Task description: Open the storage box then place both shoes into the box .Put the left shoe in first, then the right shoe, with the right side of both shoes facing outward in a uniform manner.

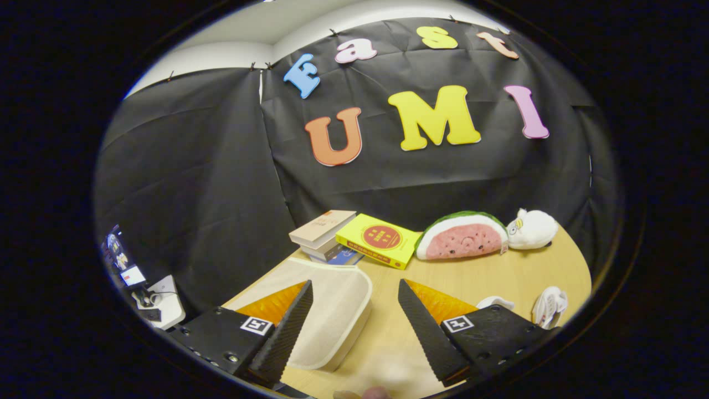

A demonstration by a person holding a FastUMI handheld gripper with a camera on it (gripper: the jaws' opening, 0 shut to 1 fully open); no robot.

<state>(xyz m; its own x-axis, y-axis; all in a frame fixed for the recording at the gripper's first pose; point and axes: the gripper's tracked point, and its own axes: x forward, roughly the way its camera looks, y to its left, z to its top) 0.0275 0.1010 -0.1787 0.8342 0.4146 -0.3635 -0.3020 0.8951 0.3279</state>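
A cream storage box (332, 310) with its lid down lies on the wooden table (471, 277), partly behind the left finger and reaching into the gap between the fingers. My gripper (354, 293) is open above the table, with nothing between its fingers. A white shoe (549, 303) lies beyond the right finger near the table's right edge, and a second white shoe (494, 302) peeks out just behind that finger.
Beyond the box sit a stack of books (325, 235), a yellow book (378, 239), a watermelon-slice plush (462, 237) and a white plush toy (533, 228) along the back wall. Off the table to the left stand a screen and small devices (138, 288).
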